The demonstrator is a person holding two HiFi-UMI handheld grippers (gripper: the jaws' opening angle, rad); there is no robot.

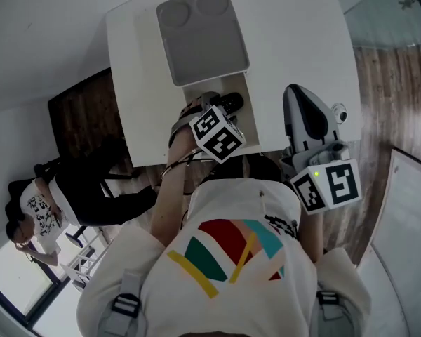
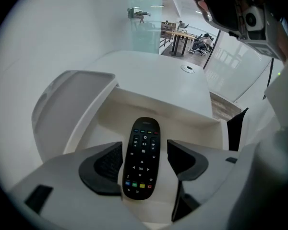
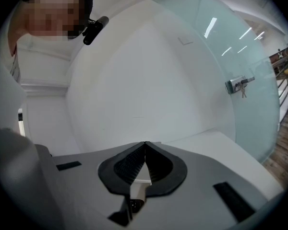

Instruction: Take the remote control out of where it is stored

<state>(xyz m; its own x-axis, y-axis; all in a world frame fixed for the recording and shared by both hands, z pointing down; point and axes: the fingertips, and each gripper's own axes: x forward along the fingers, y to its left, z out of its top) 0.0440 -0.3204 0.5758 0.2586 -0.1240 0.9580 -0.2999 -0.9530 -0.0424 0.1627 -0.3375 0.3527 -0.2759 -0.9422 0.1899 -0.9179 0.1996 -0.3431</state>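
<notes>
Left gripper jaws stand wide on either side of the black remote control. It lies face up in the open storage compartment sunk in the white table, with the lid tipped back, and the left pad may touch its edge, though the angle leaves that unsure. Right gripper is pinched closed on nothing, off to the side; the grasp looks to be the step in hand, so next the jaws should close squarely on the remote's sides and lift it clear of the compartment walls.
</notes>
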